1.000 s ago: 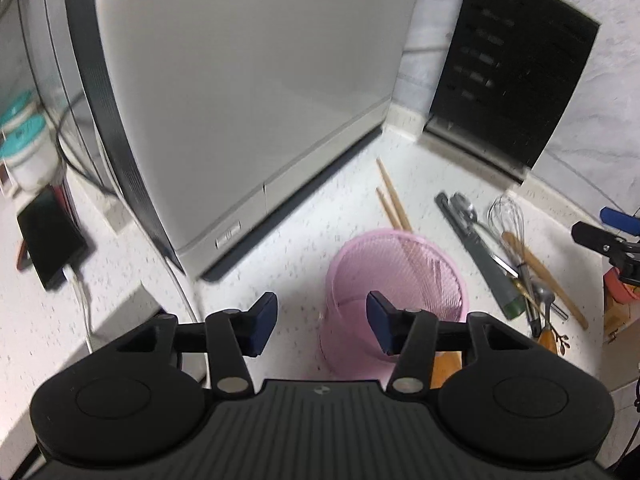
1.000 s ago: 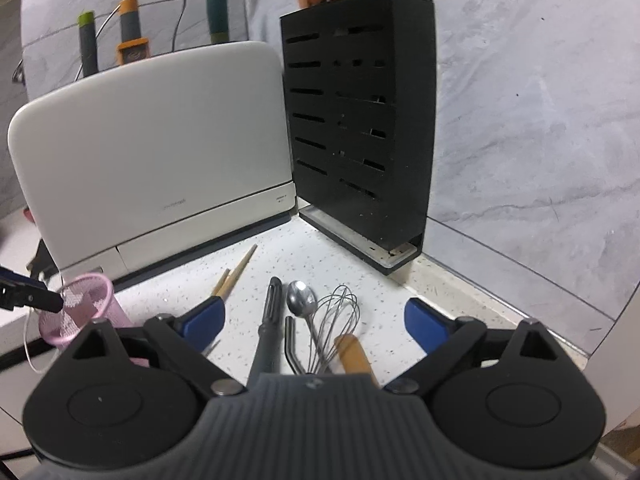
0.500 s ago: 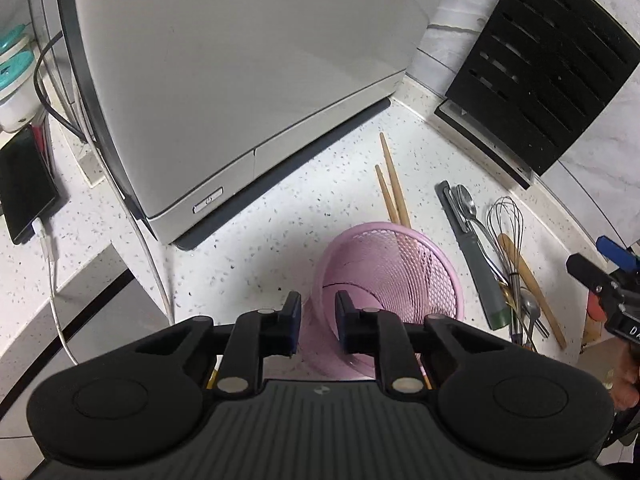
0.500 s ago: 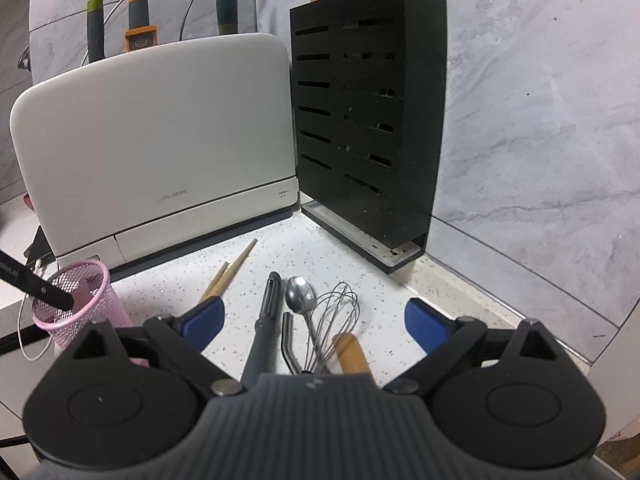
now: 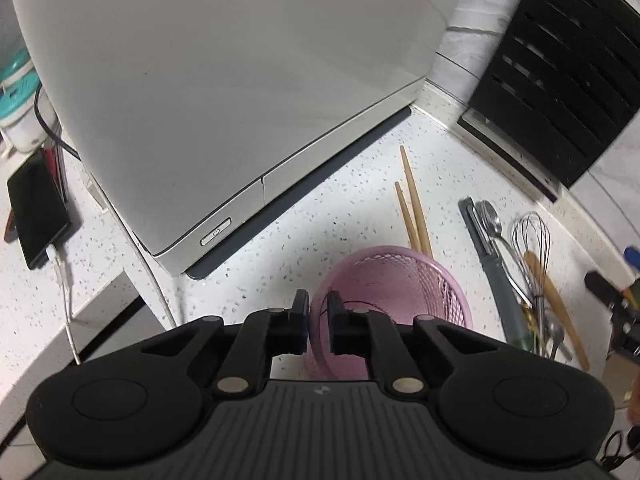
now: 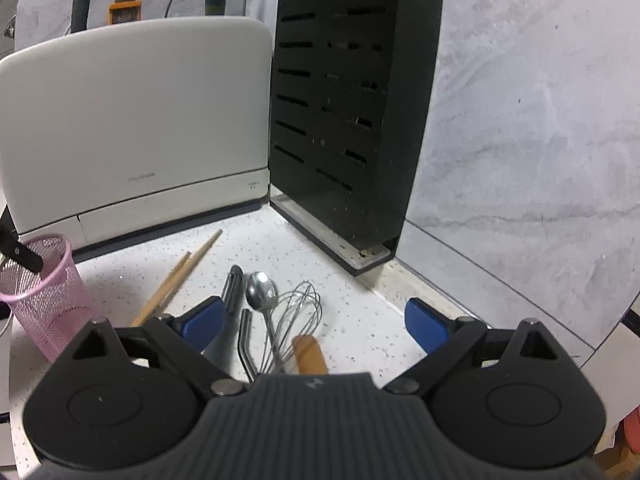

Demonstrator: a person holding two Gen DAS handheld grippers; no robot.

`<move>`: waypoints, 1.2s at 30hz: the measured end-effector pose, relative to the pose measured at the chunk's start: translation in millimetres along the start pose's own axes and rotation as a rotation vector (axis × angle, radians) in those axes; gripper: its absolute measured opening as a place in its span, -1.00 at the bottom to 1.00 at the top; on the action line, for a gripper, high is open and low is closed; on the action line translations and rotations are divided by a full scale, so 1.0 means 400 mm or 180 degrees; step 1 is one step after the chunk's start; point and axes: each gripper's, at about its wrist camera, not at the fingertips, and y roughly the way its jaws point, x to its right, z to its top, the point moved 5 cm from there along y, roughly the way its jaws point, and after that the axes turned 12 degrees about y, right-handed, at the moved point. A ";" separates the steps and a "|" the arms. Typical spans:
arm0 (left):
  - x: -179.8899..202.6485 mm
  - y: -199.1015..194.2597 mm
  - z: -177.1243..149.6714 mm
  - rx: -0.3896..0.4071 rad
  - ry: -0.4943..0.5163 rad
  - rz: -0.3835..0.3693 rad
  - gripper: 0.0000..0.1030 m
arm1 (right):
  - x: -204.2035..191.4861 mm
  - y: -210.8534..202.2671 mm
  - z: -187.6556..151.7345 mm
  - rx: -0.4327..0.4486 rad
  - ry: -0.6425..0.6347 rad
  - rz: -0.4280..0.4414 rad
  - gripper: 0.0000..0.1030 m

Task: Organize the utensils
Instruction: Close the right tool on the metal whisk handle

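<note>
A pink mesh cup stands upright on the speckled counter; it also shows at the left of the right wrist view. My left gripper is shut on the cup's near rim, one finger inside and one outside. Wooden chopsticks, a grey-handled peeler, a spoon and a wire whisk lie right of the cup. My right gripper is open and empty, low over the whisk, spoon and chopsticks.
A white appliance stands behind the cup. A black slotted knife block stands in the corner against the marble wall. A phone on a cable lies at the left. The counter edge runs along the lower left.
My left gripper moved onto the cup and closed from open onto its near rim. My right gripper stayed open and dropped slightly toward the utensils.
</note>
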 end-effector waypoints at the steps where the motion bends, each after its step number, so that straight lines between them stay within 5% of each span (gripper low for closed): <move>1: -0.003 0.001 0.001 0.0003 -0.0024 -0.0016 -0.80 | 0.002 0.006 -0.001 -0.0032 -0.0001 0.0007 0.73; 11: 0.017 0.001 -0.011 0.0110 -0.0009 -0.0115 -0.81 | 0.025 0.091 -0.013 -0.0590 0.0261 -0.0024 0.15; 18: 0.026 0.001 -0.016 0.0166 0.0050 -0.0048 -0.81 | -0.001 0.145 -0.009 -0.0805 0.0360 0.0046 -0.05; 36: 0.031 0.012 -0.013 0.0141 0.0019 -0.0098 -0.81 | -0.002 0.256 -0.002 -0.1219 0.0781 -0.0017 -0.13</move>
